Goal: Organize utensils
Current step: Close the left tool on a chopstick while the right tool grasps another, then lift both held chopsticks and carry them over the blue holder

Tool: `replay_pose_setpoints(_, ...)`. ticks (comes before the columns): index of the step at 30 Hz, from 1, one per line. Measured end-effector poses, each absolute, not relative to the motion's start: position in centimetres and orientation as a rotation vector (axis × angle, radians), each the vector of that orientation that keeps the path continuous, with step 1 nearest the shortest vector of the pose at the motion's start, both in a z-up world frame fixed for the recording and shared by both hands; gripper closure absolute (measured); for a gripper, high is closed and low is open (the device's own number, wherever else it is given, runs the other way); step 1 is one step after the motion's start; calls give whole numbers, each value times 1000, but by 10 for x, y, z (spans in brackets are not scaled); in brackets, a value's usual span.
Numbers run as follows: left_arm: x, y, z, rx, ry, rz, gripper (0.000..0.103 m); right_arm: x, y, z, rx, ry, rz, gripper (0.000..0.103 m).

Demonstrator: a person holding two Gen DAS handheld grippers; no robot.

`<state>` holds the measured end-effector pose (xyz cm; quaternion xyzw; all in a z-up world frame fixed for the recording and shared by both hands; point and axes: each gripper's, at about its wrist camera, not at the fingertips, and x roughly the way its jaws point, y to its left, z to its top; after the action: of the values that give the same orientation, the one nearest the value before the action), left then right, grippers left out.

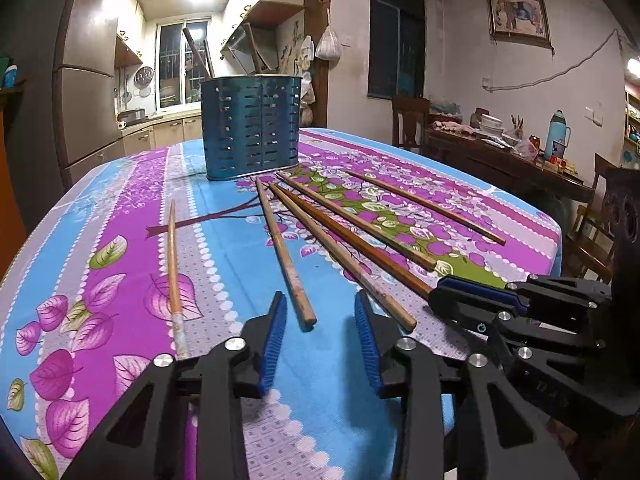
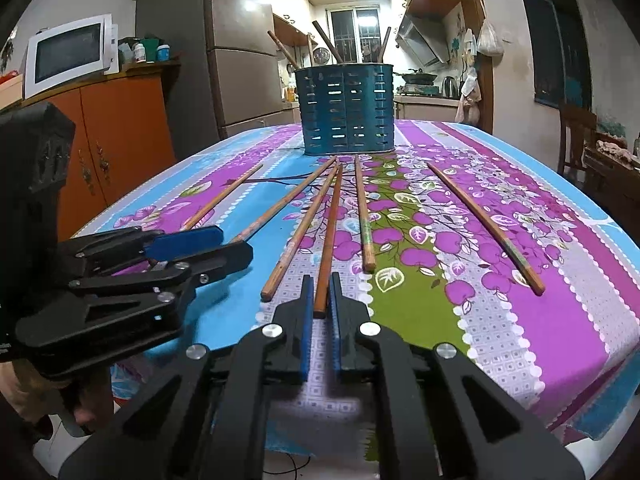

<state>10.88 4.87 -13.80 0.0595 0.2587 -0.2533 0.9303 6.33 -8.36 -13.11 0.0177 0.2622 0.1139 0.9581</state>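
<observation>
— Chopsticks lie fanned on the desk (image 2: 520,320); which one do the right tongs (image 2: 321,300) hold?

— The reddish-brown chopstick (image 2: 329,236), pinched at its near end, jaws nearly together. The stick still lies along the cloth toward the blue slotted holder (image 2: 346,110).

— And the left tongs (image 1: 320,336)?

— Narrowed but gripping nothing; the pale chopstick (image 1: 280,244) ends between the blue pads, touching neither.

— Room around them?

— Tight between the tools: the right one's tip sits just beside the left's. A light chopstick (image 1: 344,256) lies close against the gripped one. Further out, a green-banded chopstick (image 2: 363,220), a far-right chopstick (image 2: 480,224) near the desk's right edge, and a lone chopstick (image 1: 174,264) at left with bare cloth around it.

— The surface?

— Flowered purple-and-blue tablecloth (image 1: 120,208), rounded edge dropping off nearby. Kitchen cabinets behind.
</observation>
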Motion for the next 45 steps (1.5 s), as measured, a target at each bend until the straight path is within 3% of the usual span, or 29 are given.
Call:
replay_pose_setpoints(6,111,49,-140,119,508,-484,85,62,-84,-132,29,524,232,97)
replay_pose_setpoints(11,109,50,-142,101,486,-452,92,58,-84,-134,29,507,229,97)
replay_pose_setpoints(26,94,53,-123,89,399,-405,94,53,-98,-120,49,466,238,98)
replay_pose_setpoints(45,80,37,-27,125,107,-352,96,65,-105,-17,-72,231,348,98)
